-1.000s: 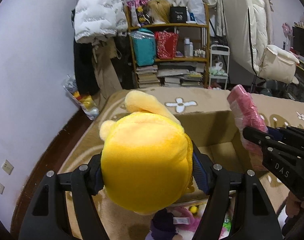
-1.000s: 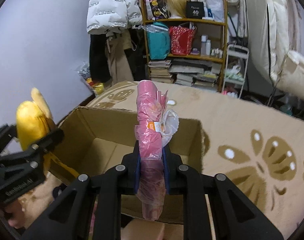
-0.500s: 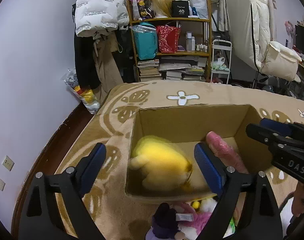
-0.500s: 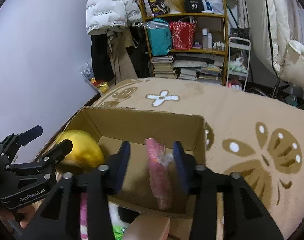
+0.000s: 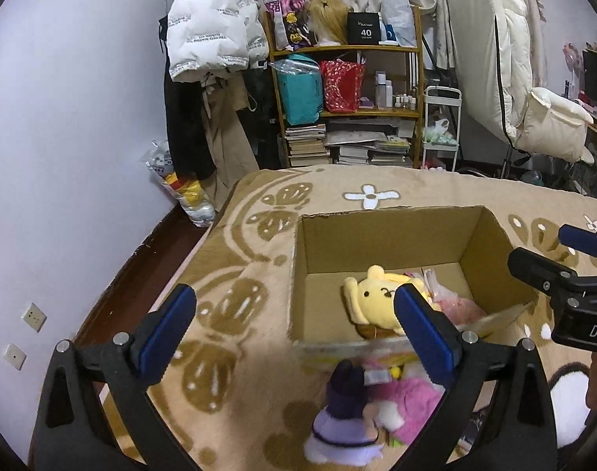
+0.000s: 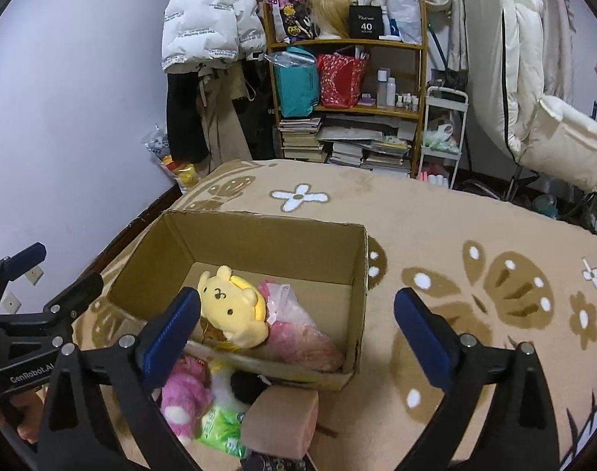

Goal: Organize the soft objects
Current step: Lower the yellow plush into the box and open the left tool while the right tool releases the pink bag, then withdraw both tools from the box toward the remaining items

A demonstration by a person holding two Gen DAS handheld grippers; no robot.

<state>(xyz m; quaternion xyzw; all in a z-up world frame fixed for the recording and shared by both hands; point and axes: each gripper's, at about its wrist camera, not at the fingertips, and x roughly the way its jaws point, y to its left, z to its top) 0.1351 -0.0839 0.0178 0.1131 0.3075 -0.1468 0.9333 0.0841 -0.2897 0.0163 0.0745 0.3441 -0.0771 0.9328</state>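
Note:
An open cardboard box (image 5: 389, 212) (image 6: 259, 219) stands on the beige carpet. Inside it lie a yellow plush (image 5: 373, 298) (image 6: 231, 306), face up, and a pink bagged soft item (image 5: 455, 306) (image 6: 298, 333) beside it. My left gripper (image 5: 292, 298) hovers over the box's near left corner, jaws opening wide, nothing between them. My right gripper (image 6: 297, 298) hangs above the box's near edge, jaws also opening, nothing between them. In front of the box lie a purple plush (image 5: 345, 412), a pink plush (image 6: 184, 392), a green packet (image 6: 220, 428) and a pink-beige block (image 6: 282, 420).
A wooden shelf (image 5: 349, 78) with bags and books stands at the back, with a white puffer coat (image 5: 212, 23) hanging to its left. A cream padded chair (image 5: 550, 125) is at the right. A plastic bag of toys (image 5: 180, 192) leans on the left wall.
Both grippers opened and drew back and up. The yellow plush dropped from the left one and the pink bagged item from the right one; both now lie in the box.

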